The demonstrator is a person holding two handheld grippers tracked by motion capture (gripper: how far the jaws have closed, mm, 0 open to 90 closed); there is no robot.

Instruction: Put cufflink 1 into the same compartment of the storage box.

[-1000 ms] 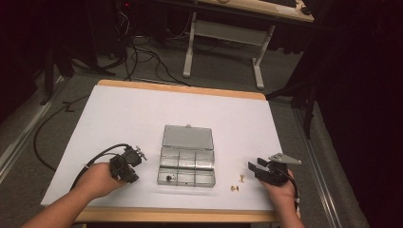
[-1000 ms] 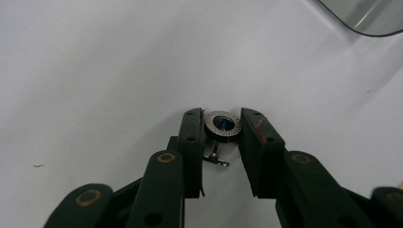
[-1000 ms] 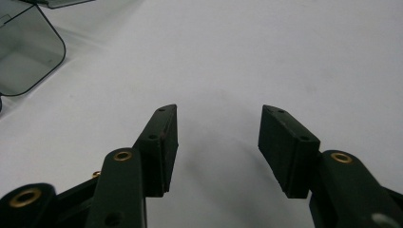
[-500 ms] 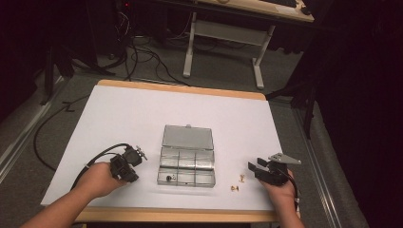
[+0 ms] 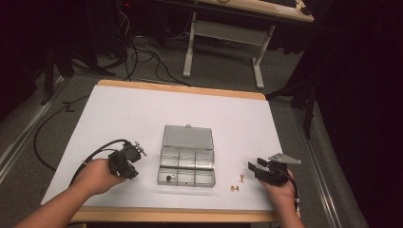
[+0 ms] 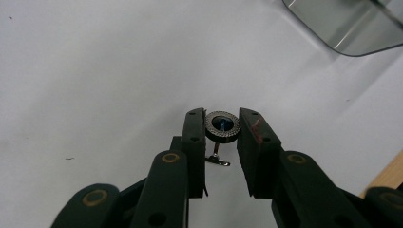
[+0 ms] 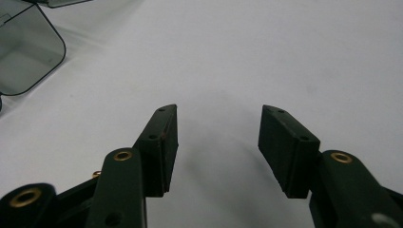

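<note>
Item: cufflink (image 6: 222, 127), sm., metal, light, slippery; pinched at round head by left gripper (image 6: 222, 135), left of compartment box (image 5: 186, 161). Right gripper (image 7: 218, 142) held open, empty.

a white-topped table (image 5: 142, 109) is standing on grey carpet (image 5: 228, 71), dark cables (image 5: 142, 57) are trailing behind, darkness surrounding.

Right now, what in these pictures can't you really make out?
- High view: the two gold bits on the table are too small to identify.
- High view: the item in the box's front compartment is tiny.
- Left gripper view: the round studded piece in the left tool has its lower end hidden by the jaws.
- Right gripper view: the box corner is cut off by the edge.
</note>
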